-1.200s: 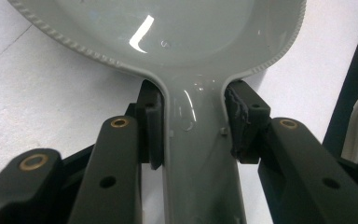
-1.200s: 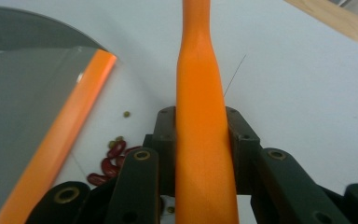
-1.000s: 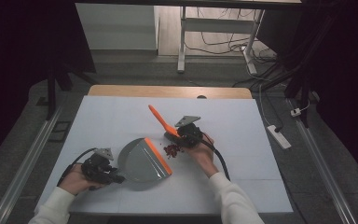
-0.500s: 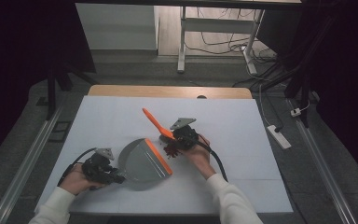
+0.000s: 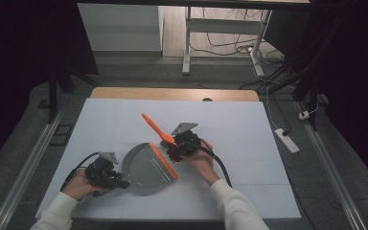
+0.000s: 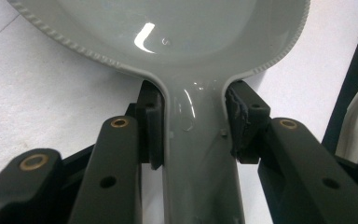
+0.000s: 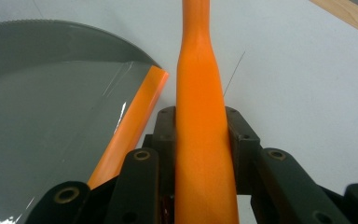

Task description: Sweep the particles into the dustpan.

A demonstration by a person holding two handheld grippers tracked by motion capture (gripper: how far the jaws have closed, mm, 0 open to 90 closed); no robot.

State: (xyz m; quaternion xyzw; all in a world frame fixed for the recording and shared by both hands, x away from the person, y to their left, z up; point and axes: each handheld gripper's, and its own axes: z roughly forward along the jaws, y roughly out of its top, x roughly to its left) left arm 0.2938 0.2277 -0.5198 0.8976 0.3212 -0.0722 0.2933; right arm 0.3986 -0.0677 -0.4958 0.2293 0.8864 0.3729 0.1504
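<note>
dustpan (image 5: 149, 167): grey plastic pan with an orange rubber lip, flat on the white table (image 5: 249, 139). It sits just ahead of the left gripper, with the mouth and lip turned toward the right gripper.

left gripper (image 5: 116, 180): clamped tight on the dustpan's handle neck. In the left gripper view the pads (image 6: 150, 128) press both sides of the grey stem right where it widens into the scoop (image 6: 191, 42). Nothing loose there as far as I can see.

brush (image 5: 157, 129): small hand brush with an orange handle. The handle sticks up and away past the right gripper's far side, and the dark bristle head sits under that gripper, right by the pan's orange lip (image 7: 130, 126).

right gripper (image 5: 178, 146): closed around the thick part of the brush handle (image 7: 203, 140), one jaw on each flank, handle running straight out between them.

how the pan handles: I'd guess light, stiff, glossy plastic, so a bit slippery. The neck is the sensible place to hold it, narrow enough for the jaws, and the flare stops it sliding forward. It'll probably want to pivot if the brush shoves the lip.

how the brush handles: light, with a hard, smooth, tapered handle. Gripping the fat section near the head gives more control than the thin tip. Bristles are soft, so they'll flex rather than scratch.

debris: can't make out any from here.
</note>
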